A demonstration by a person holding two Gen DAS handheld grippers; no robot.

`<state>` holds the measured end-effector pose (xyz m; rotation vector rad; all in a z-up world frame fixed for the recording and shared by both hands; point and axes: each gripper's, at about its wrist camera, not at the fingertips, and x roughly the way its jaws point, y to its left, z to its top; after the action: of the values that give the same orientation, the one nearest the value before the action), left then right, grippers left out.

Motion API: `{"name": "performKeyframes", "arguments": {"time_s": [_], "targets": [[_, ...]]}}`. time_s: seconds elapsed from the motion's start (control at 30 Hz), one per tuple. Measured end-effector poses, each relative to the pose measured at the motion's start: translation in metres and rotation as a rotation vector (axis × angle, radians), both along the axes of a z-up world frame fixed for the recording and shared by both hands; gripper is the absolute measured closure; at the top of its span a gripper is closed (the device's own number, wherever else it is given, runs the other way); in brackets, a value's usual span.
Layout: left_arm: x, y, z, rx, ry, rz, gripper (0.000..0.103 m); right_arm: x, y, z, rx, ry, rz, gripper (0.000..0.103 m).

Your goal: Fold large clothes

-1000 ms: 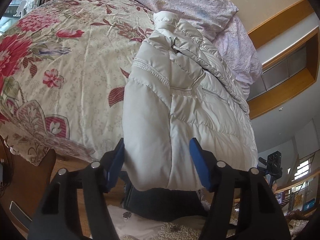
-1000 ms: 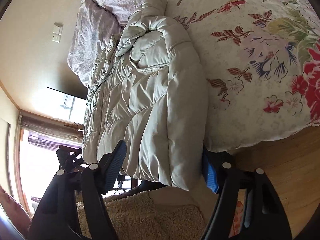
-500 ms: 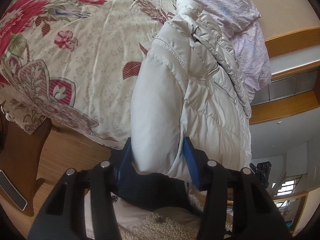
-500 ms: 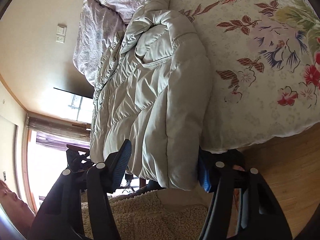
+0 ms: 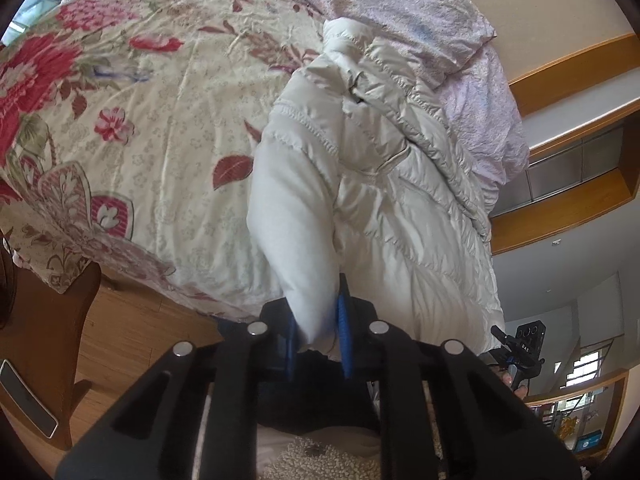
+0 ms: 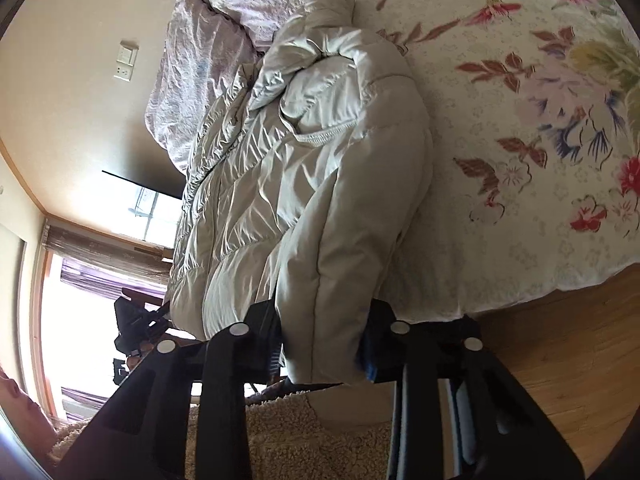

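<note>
A cream quilted puffer jacket [image 5: 384, 184] lies on a bed, with its near end hanging over the bed's edge toward me. It also shows in the right wrist view [image 6: 312, 184]. My left gripper [image 5: 318, 338] is shut on the jacket's near hem, blue pads pinching a thin fold. My right gripper [image 6: 322, 354] is shut on a thicker bunch of the same hem, its pads pressed into both sides of the padding.
The bed has a floral quilt [image 5: 132, 128] and lilac pillows [image 5: 404, 4] at its far end. Wooden floor [image 6: 560, 352] lies below the bed edge. A dark wooden bed post [image 5: 44, 344] stands at lower left. A window [image 6: 92, 312] glows at left.
Both grippers closed from wide open onto the jacket's near hem. The left one pinched down to a narrow fold; the right one closed on a thicker bunch.
</note>
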<state>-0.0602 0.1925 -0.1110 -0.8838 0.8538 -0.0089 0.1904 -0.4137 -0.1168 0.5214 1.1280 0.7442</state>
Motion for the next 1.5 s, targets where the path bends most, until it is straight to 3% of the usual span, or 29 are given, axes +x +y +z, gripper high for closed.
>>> {"name": "performKeyframes", "arguments": {"time_s": [0.3, 0.43, 0.6, 0.77, 0.93, 1.13, 1.27, 1.37, 1.43, 1.47, 1.5], "targets": [[0.018, 0.005, 0.079, 0.150, -0.246, 0.076, 0.090, 0.006, 0.028, 0.083, -0.083, -0.397, -0.105, 0.083], [0.046, 0.011, 0.106, 0.211, -0.302, 0.116, 0.091, 0.019, 0.045, 0.114, -0.121, -0.533, -0.174, 0.084], [0.087, 0.031, 0.135, 0.216, -0.355, 0.157, 0.091, 0.044, 0.075, 0.153, -0.172, -0.701, -0.260, 0.084], [0.139, 0.046, 0.162, 0.292, -0.384, 0.205, 0.092, 0.073, 0.107, 0.185, -0.198, -0.817, -0.344, 0.084], [0.206, 0.061, 0.168, 0.341, -0.358, 0.266, 0.092, 0.129, 0.136, 0.188, -0.242, -0.831, -0.446, 0.084], [0.285, 0.078, 0.140, 0.366, -0.271, 0.317, 0.092, 0.203, 0.173, 0.155, -0.396, -0.787, -0.518, 0.084], [0.330, 0.083, 0.118, 0.406, -0.220, 0.322, 0.092, 0.247, 0.186, 0.130, -0.422, -0.680, -0.545, 0.083], [0.353, 0.081, 0.100, 0.441, -0.191, 0.322, 0.089, 0.278, 0.193, 0.108, -0.456, -0.578, -0.541, 0.070], [0.359, 0.079, 0.092, 0.449, -0.186, 0.336, 0.079, 0.288, 0.198, 0.100, -0.459, -0.529, -0.514, 0.052], [0.358, 0.078, 0.091, 0.446, -0.192, 0.345, 0.064, 0.288, 0.197, 0.100, -0.440, -0.520, -0.507, 0.047], [0.357, 0.078, 0.091, 0.444, -0.200, 0.354, 0.034, 0.287, 0.195, 0.101, -0.413, -0.529, -0.507, 0.032]]}}
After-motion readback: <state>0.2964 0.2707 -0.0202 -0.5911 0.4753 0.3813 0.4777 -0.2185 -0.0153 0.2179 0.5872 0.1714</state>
